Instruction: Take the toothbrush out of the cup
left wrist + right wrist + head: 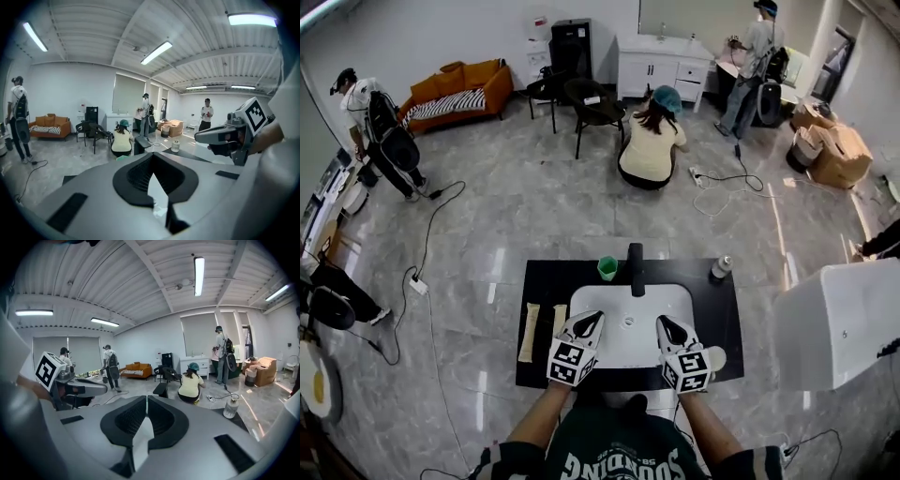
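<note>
Right now both grippers hang over the near rim of the basin point(675, 295): left gripper point(589, 323) at its front-left, right gripper point(670, 330) at its front-right. Each one's jaws are pressed together with nothing between them, and both point across the basin toward the cup point(607, 269), which reads to me as a neutral pose, not a grasp. The cup stands just behind the basin's back rim, close beside the faucet point(636, 269) on its left. I can't make out a toothbrush handle above the cup's lip — too small to tell. Two pale long items point(528, 330) lie side by side on the counter point(722, 319) left of the basin; one might be the toothbrush, can't confirm. For room: the faucet crowds the cup's right side, so you'd want to come in over the basin or from its left. The bottle point(720, 268) behind the basin's right corner is well apart — no conflict. The counter edge runs just beyond the pale items.
</note>
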`<state>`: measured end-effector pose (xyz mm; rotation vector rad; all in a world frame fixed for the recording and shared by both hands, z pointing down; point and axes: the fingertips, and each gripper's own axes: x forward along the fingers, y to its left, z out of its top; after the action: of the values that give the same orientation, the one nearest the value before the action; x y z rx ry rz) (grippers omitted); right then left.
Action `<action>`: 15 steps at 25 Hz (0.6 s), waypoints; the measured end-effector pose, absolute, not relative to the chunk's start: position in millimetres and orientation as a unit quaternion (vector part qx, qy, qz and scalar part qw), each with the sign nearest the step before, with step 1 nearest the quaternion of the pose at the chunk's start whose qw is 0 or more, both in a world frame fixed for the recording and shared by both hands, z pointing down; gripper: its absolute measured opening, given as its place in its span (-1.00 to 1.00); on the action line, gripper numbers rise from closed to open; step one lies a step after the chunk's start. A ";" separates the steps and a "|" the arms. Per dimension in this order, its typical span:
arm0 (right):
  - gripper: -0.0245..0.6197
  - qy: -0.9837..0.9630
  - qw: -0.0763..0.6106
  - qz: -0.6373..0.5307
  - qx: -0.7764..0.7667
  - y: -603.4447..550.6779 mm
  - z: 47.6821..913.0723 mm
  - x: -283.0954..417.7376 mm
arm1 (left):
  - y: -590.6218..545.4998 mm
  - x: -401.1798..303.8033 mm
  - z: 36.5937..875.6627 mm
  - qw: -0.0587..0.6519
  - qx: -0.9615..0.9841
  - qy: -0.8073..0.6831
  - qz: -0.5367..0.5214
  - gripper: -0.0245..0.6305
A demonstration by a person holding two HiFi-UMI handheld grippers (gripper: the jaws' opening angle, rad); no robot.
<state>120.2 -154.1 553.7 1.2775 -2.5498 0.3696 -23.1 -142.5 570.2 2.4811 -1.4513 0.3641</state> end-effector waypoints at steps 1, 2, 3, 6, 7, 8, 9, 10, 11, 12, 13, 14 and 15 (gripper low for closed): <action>-0.79 -0.877 0.131 0.130 0.443 -153.5 553.4 122.7 | -142.6 -17.2 566.5 0.116 0.854 -0.492 0.123 -0.89; -0.79 -0.876 0.129 0.132 0.446 -153.0 552.5 125.0 | -143.0 -12.3 564.5 0.112 0.858 -0.486 0.121 -0.89; -0.79 -0.875 0.127 0.133 0.449 -152.3 551.3 127.1 | -143.6 -8.4 564.0 0.109 0.862 -0.480 0.120 -0.89; -0.79 -0.871 0.122 0.137 0.457 -150.3 547.2 132.2 | -146.5 -2.5 567.4 0.113 0.870 -0.465 0.119 -0.89; -0.79 -0.870 0.122 0.137 0.459 -149.8 545.5 133.7 | -147.6 -1.7 568.0 0.115 0.871 -0.463 0.119 -0.89; -0.79 -0.869 0.122 0.137 0.460 -149.1 543.9 135.0 | -148.4 -1.0 568.2 0.117 0.871 -0.461 0.119 -0.89; -0.79 -0.868 0.122 0.137 0.462 -148.4 542.8 136.2 | -148.8 -0.1 568.4 0.119 0.872 -0.459 0.121 -0.89; -0.79 -0.868 0.122 0.137 0.462 -147.6 542.4 137.1 | -148.9 0.9 568.6 0.119 0.873 -0.458 0.122 -0.89; -0.79 -0.868 0.121 0.137 0.462 -146.9 542.4 137.6 | -149.0 2.2 568.5 0.119 0.874 -0.456 0.123 -0.89; -0.79 -0.868 0.121 0.136 0.462 -146.6 542.7 137.7 | -149.2 3.5 568.3 0.118 0.875 -0.454 0.123 -0.89; -0.79 -0.868 0.122 0.136 0.461 -146.6 543.5 137.3 | -149.6 4.6 568.2 0.118 0.875 -0.452 0.122 -0.89; -0.79 -0.868 0.122 0.136 0.461 -146.6 544.6 136.5 | -149.7 5.1 568.6 0.119 0.876 -0.451 0.122 -0.89; -0.79 -0.868 0.123 0.137 0.460 -146.2 546.2 135.3 | -149.2 5.2 569.5 0.121 0.876 -0.450 0.121 -0.89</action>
<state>135.3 -146.2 546.2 1.3432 -2.5336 0.3993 5.2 -149.2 569.5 2.5591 -1.3138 0.3536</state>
